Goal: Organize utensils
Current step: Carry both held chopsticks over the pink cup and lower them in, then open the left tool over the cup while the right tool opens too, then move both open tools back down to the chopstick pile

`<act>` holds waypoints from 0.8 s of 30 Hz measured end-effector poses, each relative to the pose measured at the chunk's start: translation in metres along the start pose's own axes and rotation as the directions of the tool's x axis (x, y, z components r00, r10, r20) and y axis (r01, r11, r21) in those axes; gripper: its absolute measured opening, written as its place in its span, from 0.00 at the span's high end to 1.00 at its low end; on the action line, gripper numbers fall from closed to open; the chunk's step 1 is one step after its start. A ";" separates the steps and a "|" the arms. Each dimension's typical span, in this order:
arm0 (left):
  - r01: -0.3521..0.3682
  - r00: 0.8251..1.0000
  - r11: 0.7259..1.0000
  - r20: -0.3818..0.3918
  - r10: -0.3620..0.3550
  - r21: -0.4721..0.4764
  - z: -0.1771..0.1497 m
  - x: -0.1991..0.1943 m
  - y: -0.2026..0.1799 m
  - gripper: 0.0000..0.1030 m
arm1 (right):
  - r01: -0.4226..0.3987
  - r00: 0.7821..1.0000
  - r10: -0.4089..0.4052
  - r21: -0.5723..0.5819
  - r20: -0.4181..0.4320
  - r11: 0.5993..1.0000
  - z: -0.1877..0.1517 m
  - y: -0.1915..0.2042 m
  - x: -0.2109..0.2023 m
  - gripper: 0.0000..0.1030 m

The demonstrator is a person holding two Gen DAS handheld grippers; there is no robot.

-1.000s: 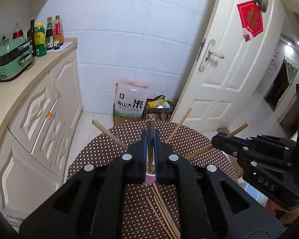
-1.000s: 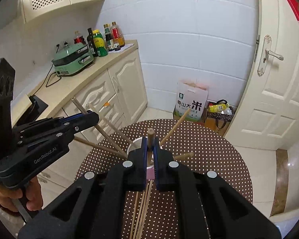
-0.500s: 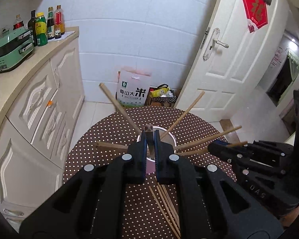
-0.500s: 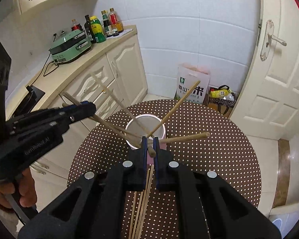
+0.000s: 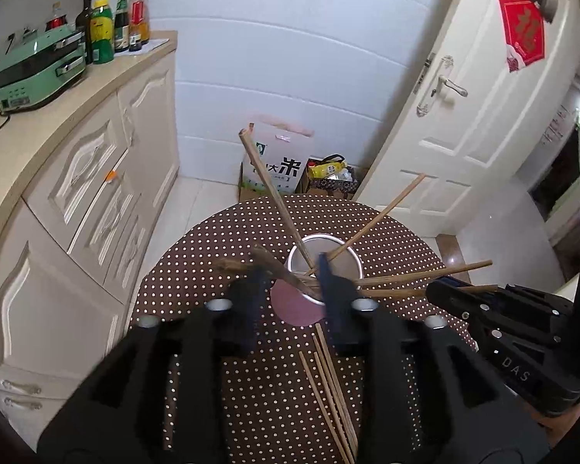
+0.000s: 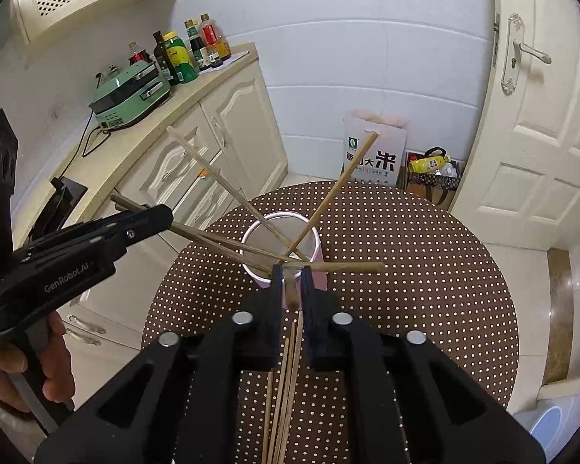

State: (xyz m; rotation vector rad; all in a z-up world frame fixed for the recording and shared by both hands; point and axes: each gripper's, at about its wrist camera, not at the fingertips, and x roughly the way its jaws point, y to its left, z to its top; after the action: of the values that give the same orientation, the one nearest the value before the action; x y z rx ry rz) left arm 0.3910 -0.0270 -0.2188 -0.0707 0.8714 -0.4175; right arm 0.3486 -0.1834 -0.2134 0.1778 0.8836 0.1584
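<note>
A pink cup stands on the round dotted table with several wooden chopsticks leaning in it. My left gripper is open just above the cup's near rim; a blurred chopstick lies between its fingers, free and dropping into the cup. My right gripper is shut on a chopstick at the cup's near side. The right gripper shows in the left wrist view, the left gripper in the right wrist view. More chopsticks lie on the table.
Cream cabinets with a green appliance and bottles stand left. A rice bag and a basket sit on the floor behind the table. A white door is at right.
My left gripper has opened and let its chopstick go into the cup. Both grippers have come down closer to the cup. My right gripper stays shut on its chopstick.
</note>
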 end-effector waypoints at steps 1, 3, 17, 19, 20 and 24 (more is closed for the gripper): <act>-0.003 1.000 1.000 0.006 0.003 -0.006 0.000 -0.002 0.001 0.47 | 0.001 1.000 -0.001 0.000 0.005 1.000 0.000 0.000 -0.002 0.81; -0.010 1.000 1.000 0.015 0.010 -0.003 -0.001 -0.005 0.001 0.47 | 0.001 1.000 -0.001 0.006 0.013 1.000 0.001 0.000 -0.004 0.74; -0.025 1.000 0.998 -0.001 0.025 -0.066 -0.032 -0.006 0.018 0.42 | 0.003 1.000 -0.003 0.041 0.000 0.999 -0.027 -0.006 -0.010 0.69; -0.038 0.999 0.996 -0.034 0.035 -0.077 -0.042 0.003 0.020 0.42 | 0.000 1.000 0.001 0.049 -0.023 0.999 -0.034 -0.007 -0.006 0.69; -0.040 0.998 0.996 -0.050 0.036 -0.081 -0.047 0.008 0.021 0.42 | 0.000 0.999 0.001 0.052 -0.033 0.999 -0.038 -0.008 -0.003 0.69; -0.038 0.993 0.996 -0.119 0.028 -0.084 -0.066 0.026 0.020 0.42 | -0.005 0.997 0.010 0.063 -0.075 0.998 -0.050 -0.012 0.008 0.69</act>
State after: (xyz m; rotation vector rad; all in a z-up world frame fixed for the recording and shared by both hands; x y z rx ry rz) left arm 0.3620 -0.0116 -0.2847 -0.1119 1.0051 -0.3559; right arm 0.3155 -0.1892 -0.2527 0.2349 0.9632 0.1448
